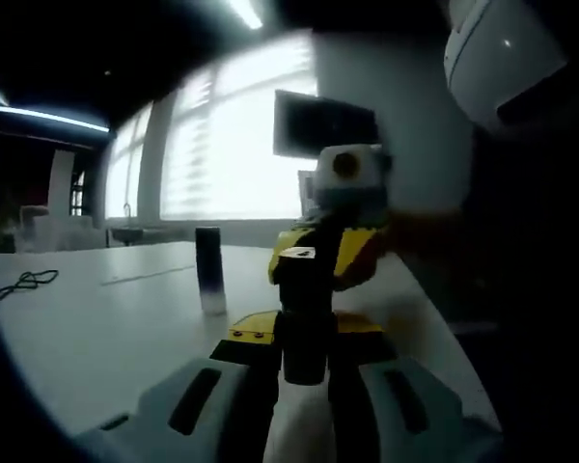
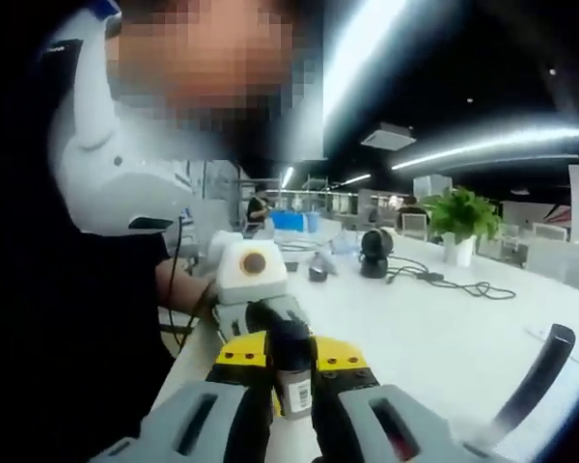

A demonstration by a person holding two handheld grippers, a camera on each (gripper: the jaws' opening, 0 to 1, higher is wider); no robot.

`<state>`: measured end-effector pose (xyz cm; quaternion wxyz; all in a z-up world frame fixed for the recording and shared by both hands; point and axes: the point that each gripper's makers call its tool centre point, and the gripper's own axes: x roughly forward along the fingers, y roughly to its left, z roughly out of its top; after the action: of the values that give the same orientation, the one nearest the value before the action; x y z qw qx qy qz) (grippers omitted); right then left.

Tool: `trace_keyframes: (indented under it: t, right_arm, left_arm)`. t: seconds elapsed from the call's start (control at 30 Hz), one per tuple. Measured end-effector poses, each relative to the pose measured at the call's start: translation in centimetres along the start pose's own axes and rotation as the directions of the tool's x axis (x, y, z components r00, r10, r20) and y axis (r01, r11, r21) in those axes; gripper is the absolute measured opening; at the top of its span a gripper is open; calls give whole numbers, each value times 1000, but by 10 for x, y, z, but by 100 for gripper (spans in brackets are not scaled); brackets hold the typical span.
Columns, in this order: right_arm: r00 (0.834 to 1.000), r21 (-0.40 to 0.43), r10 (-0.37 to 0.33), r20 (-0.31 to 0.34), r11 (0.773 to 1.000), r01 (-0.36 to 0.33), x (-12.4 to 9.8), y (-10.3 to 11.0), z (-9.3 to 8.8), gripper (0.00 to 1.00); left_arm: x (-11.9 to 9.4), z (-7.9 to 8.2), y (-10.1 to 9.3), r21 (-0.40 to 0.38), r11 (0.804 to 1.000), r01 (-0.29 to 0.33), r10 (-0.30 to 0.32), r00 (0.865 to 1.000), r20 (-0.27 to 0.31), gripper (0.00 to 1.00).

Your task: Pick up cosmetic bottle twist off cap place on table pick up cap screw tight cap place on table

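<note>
Bottle (image 1: 303, 318): dark, held above the white table (image 1: 96, 338), caught between both grippers.
Left gripper (image 1: 302, 386): its 2 jaws are clamped on one end of the bottle.
Right gripper (image 2: 291, 405): its 2 jaws are clamped on the bottle's other end, where a pale label (image 2: 294, 394) shows.
Cap (image 1: 209, 270): dark, standing upright on the table, well apart from the bottle.
Cable (image 1: 21, 283): lying near the table's far left edge.
Plant (image 2: 460, 217): in a white pot, far across the table in the right gripper view.

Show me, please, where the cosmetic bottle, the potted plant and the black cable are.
cosmetic bottle (image 2: 292, 374), right gripper view, its labelled body between the jaws.
potted plant (image 2: 460, 217), right gripper view, its green leaves.
black cable (image 2: 451, 283), right gripper view, mid-run on the table.
</note>
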<state>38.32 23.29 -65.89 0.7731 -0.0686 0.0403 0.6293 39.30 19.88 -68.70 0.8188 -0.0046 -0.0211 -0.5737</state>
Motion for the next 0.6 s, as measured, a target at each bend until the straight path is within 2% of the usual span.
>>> trace_keyframes:
  t: [0.17, 0.4, 0.6]
  right_arm:
    - [996, -20, -85, 13, 996, 86, 0, -3, 1, 9]
    - [990, -11, -140, 22, 990, 141, 0, -6, 1, 9]
    - [974, 13, -223, 26, 975, 223, 1, -9, 0, 9]
  left_arm:
    - [0, 1, 3, 4, 1000, -17, 17, 1000, 4, 8]
    - [0, 0, 5, 22, 999, -35, 35, 999, 1, 8]
    - [0, 0, 7, 23, 998, -50, 50, 999, -5, 8]
